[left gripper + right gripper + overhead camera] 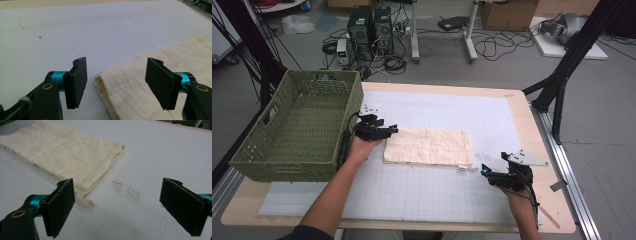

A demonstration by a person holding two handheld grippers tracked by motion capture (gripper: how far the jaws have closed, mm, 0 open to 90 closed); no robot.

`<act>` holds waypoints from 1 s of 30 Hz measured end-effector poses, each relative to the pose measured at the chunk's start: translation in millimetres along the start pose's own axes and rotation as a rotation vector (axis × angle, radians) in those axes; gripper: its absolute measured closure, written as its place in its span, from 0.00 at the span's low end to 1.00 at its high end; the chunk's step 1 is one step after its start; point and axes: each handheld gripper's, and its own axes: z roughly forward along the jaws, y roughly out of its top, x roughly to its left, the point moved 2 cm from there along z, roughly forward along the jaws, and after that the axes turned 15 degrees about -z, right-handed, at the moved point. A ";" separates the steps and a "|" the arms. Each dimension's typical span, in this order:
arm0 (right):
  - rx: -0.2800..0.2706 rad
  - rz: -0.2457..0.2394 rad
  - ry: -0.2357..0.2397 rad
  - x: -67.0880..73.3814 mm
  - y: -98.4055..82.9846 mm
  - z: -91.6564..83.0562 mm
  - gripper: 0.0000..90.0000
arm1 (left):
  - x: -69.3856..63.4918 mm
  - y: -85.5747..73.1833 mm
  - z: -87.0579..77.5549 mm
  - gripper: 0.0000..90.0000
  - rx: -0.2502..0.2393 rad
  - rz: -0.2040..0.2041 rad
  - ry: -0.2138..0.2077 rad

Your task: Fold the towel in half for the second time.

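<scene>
**Cream cloth, folded, waits between two open grippers**

Cream muslin, the folded cloth lies flat on the white mat of the worktop, beside a green woven basket. The step in hand seems to be a grasp of the cloth at its two ends.

The left gripper is at the cloth's left end. In the left gripper view its jaws stand wide apart and hold nothing, and the cloth's corner lies between them and a little ahead. To do it well, this gripper should go lower and forward, so one jaw slides under all the layers.

The right gripper is also wide open and empty. The cloth's near corner lies just ahead of its left jaw, so it should shift toward that side first.

Both forearms come in low, with the hands behind the grippers.
</scene>
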 end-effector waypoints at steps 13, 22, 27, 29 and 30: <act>0.007 -0.005 0.027 3.0 0.4 6.4 0.14 | 10.2 -1.5 19.2 0.46 0.098 0.052 0.067; 0.010 0.003 0.024 0.9 -1.5 4.9 0.14 | 10.9 -5.8 22.4 0.61 0.138 0.113 0.091; 0.007 0.002 0.023 0.7 -0.7 5.1 0.14 | 4.3 -7.7 22.4 0.86 0.155 0.170 0.059; 0.007 0.008 0.026 1.1 -0.4 5.9 0.14 | 3.1 -8.3 22.8 0.90 0.153 0.172 0.057; 0.008 0.009 0.028 1.3 -0.3 6.6 0.14 | 3.3 -8.2 22.7 0.92 0.153 0.175 0.055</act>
